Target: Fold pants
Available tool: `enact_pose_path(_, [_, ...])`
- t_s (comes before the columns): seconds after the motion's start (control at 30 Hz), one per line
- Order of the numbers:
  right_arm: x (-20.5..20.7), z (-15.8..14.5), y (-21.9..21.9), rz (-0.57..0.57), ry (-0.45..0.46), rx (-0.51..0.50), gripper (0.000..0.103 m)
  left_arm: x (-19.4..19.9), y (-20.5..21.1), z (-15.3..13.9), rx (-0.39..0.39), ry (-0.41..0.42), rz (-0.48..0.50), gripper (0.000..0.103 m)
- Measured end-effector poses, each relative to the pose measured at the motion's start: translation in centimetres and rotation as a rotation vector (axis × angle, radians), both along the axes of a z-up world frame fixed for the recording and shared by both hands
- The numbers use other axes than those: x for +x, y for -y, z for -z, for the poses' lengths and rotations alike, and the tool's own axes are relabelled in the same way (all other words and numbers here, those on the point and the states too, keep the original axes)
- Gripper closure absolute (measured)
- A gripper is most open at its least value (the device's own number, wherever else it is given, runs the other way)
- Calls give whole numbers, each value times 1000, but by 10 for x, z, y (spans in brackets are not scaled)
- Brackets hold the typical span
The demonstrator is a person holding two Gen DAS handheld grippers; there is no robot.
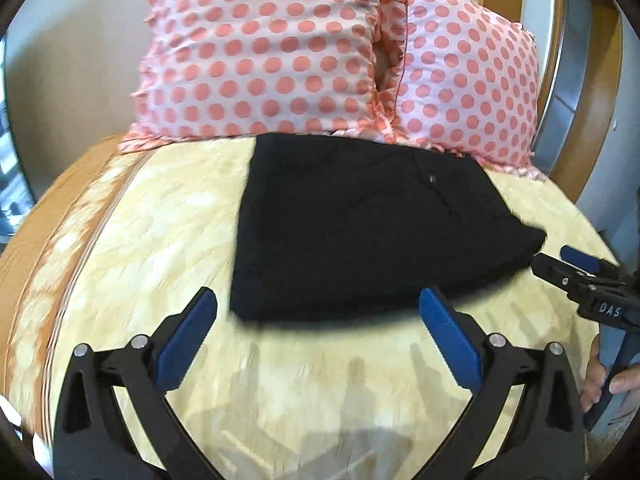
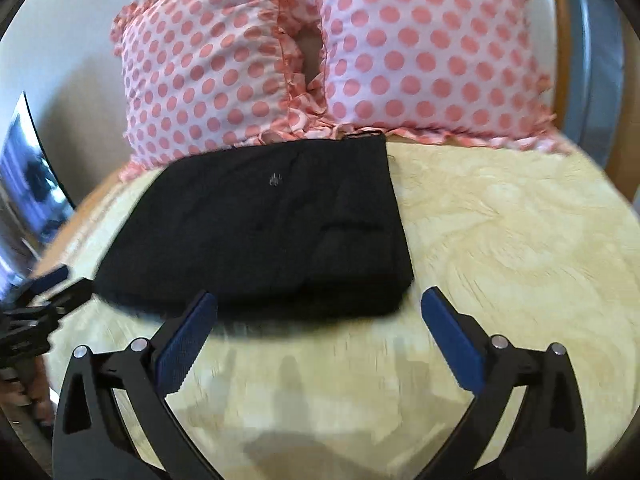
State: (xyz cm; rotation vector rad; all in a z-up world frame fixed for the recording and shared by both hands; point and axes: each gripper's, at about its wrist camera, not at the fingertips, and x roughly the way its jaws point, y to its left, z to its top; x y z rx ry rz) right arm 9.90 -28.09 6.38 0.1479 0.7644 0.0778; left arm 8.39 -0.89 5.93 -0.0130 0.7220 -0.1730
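Note:
Black pants (image 1: 360, 232) lie folded into a compact stack on the cream bedspread (image 1: 160, 240), just below the pillows. They also show in the right wrist view (image 2: 272, 232). My left gripper (image 1: 318, 308) is open and empty, a little short of the stack's near edge. My right gripper (image 2: 318, 308) is open and empty, near the stack's front right corner. In the left wrist view the right gripper (image 1: 560, 268) shows beside the stack's right corner. In the right wrist view the left gripper (image 2: 56, 284) shows at the stack's left corner.
Two pink pillows with coral dots (image 1: 280, 52) (image 2: 420, 48) lean at the head of the bed behind the pants. A wooden headboard (image 1: 600, 80) stands at the right. The bed's left edge (image 1: 48, 220) drops off. Cream bedspread (image 2: 500, 220) extends right.

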Motion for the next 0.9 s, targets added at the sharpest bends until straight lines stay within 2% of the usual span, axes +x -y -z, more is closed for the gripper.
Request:
enact_pose_path(0.07, [-17,8,-14,5,15,-51,1,-18,-2,8,0,-7,-16,2])
enact_pose_path(0.2, [-36,22,-30,19,20,-74,1,-36,-3,30,16,-43,-49,2])
enact_pose_path(0.33, [-48,33,-42,31,-2,-97,1,-42,-1,39,65,-42,-61,2])
enact_pose_path(0.53, [-59,42,-53,34,-9,-127,1,-42,1,47,80,-55,-57,2])
enact_pose_path(0.6, [-62,43,-53,43,0,-115,1,-44,3,49,101,-38,-54,2])
enact_pose_path(0.8, [-72,48,-55,61,80,-119,1,-53,3,52,91,30,-67,2])
enact_pose_path(0.9, [-72,48,-55,60,83,-120,1,-54,4,53,88,40,-77,2])
